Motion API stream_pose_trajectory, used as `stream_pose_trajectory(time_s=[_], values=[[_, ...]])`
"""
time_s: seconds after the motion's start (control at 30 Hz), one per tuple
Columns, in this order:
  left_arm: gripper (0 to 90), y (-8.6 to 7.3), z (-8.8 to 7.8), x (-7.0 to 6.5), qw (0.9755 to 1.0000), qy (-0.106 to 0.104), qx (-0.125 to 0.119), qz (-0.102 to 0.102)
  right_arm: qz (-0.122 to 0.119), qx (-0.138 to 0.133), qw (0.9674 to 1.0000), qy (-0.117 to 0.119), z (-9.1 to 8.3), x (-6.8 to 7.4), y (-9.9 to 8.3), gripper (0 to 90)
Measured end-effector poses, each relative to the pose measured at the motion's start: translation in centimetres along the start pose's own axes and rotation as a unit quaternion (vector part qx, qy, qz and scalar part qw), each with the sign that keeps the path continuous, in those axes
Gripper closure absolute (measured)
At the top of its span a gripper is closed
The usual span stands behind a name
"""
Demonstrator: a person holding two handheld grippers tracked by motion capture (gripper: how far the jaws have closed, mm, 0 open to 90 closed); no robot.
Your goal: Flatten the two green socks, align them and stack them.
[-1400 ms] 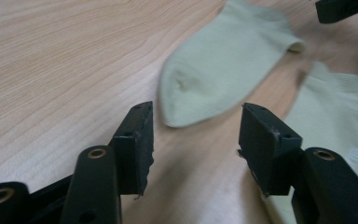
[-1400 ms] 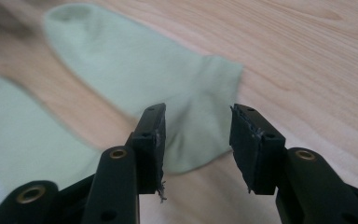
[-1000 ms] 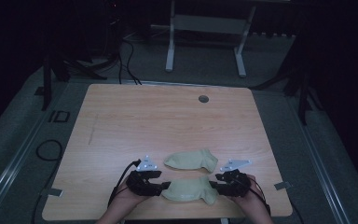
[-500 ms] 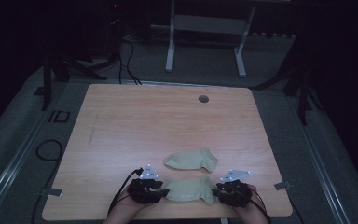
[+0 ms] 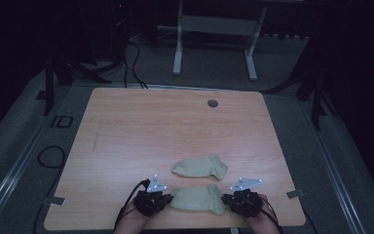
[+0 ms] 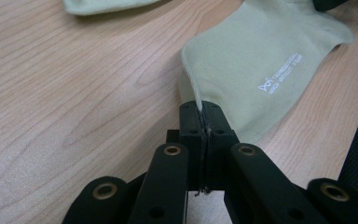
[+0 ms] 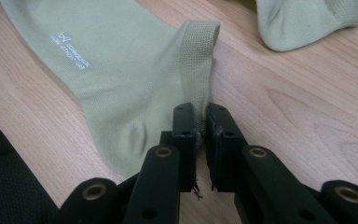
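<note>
Socks are the matter here, two pale green ones on the wooden table. The near sock lies flat at the front edge, and the far sock lies just behind it, apart. At the left, the left gripper has its jaws pressed together on one end of the near sock. At the right, the right gripper pinches the ribbed cuff at the other end, with jaws narrow. I judge that the grasp is done, while pairing or folding is not yet begun. The high view gives the layout; the gripper views show the pinched cloth and a small white print.
</note>
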State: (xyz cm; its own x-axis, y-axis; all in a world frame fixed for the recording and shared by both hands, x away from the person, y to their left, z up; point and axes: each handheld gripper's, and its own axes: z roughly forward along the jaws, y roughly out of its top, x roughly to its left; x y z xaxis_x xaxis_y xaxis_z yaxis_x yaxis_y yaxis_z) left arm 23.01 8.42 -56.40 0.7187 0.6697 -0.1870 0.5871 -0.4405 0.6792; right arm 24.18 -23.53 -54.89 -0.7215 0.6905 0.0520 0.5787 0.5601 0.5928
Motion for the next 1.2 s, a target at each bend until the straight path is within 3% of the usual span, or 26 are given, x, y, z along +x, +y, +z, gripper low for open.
stream_pose_trajectory(time_s=[0.27, 0.47, 0.83, 1.2], values=[[88.8, 0.4, -0.9, -0.3, 0.9997, -0.016, -0.016, -0.007, 0.001, -0.023, 0.9997, 0.006, -1.6, 0.0, 0.7, 82.8], [88.8, 1.0, -1.6, -0.3, 0.9997, -0.011, -0.024, -0.004, 0.001, -0.035, 0.9994, 0.007, -2.5, 0.0, 1.4, 82.9], [88.7, 3.7, -3.1, 0.7, 0.9992, -0.001, -0.041, 0.001, -0.01, -0.057, 0.9983, -0.003, -4.6, -0.8, 4.0, 82.9], [88.8, 7.2, -3.1, 2.2, 0.9989, 0.007, -0.045, 0.009, 0.001, -0.072, 0.9973, -0.015, -5.2, -3.3, 7.1, 82.9]])
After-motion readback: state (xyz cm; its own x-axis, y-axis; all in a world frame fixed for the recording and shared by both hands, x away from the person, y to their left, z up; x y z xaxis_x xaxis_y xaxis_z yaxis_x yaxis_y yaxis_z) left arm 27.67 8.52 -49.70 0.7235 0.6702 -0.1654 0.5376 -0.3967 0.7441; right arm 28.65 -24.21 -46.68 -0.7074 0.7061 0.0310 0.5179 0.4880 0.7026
